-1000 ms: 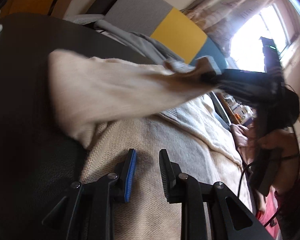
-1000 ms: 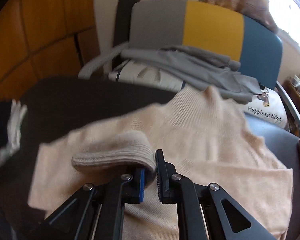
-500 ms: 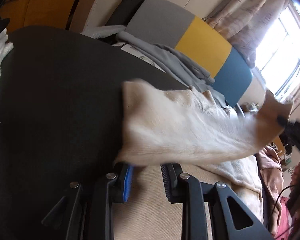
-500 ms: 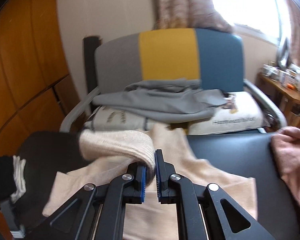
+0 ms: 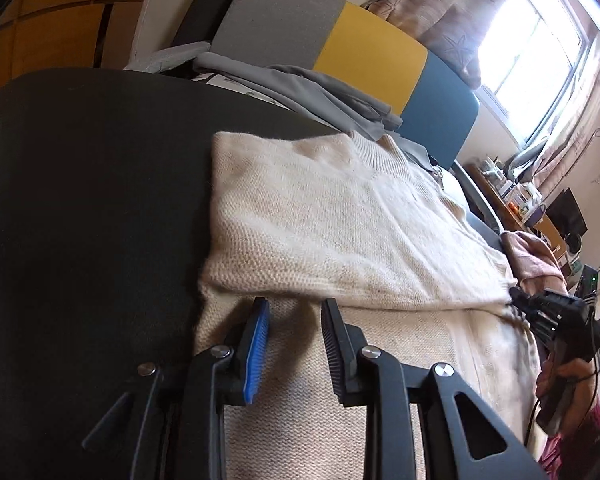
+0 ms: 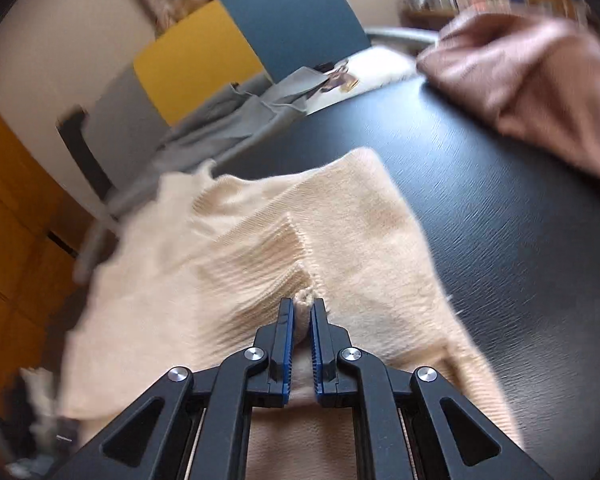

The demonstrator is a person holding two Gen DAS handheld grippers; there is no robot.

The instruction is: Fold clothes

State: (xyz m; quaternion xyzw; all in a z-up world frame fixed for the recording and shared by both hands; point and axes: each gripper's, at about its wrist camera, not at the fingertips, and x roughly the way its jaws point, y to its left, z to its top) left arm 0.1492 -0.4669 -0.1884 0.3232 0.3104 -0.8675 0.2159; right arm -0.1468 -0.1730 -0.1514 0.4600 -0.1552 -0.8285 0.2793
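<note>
A sleeve-fold is judged in hand: on the dark bench (image 5: 80, 200) the cream sweater (image 5: 340, 220) lies flat, its sleeve (image 5: 320, 264) laid across the body. The left tool (image 5: 294, 308) is held part open and empty just over the sweater. The right tool (image 6: 303, 312) is clamped on the cuff (image 6: 260, 256); release there is called for next.
</note>
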